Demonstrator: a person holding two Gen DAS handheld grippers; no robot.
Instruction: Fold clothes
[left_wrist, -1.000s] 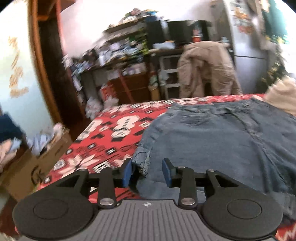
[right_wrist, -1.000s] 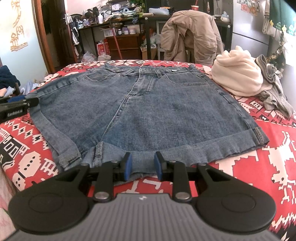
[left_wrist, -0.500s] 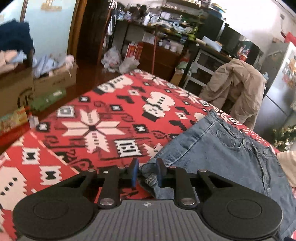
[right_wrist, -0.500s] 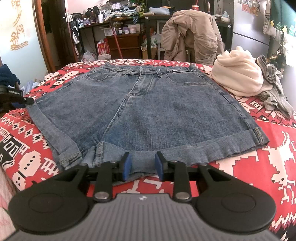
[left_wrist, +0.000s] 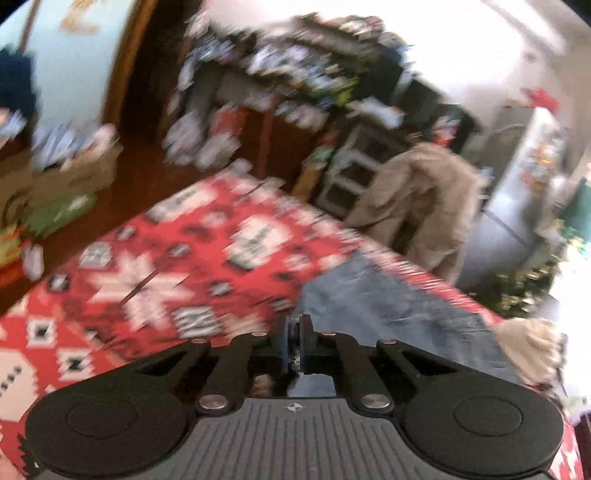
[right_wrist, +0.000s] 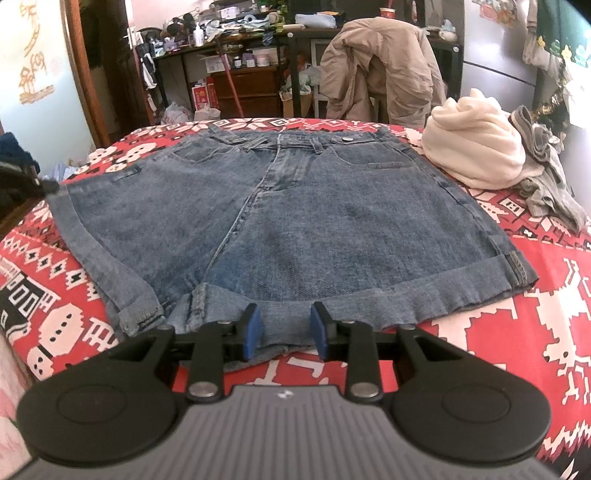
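Denim shorts (right_wrist: 280, 206) lie flat on the red blanket (right_wrist: 517, 332), left gripper (left_wrist: 294, 345) pinching the hem corner, right gripper (right_wrist: 284, 332) open around the near hem; lift both evenly.

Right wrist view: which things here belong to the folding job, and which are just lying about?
In the job:
- denim shorts, spread flat on the red blanket
- left gripper, shut on the shorts' edge
- right gripper, open at the near hem

Lying about:
- cream garment
- grey garment
- tan jacket on a chair
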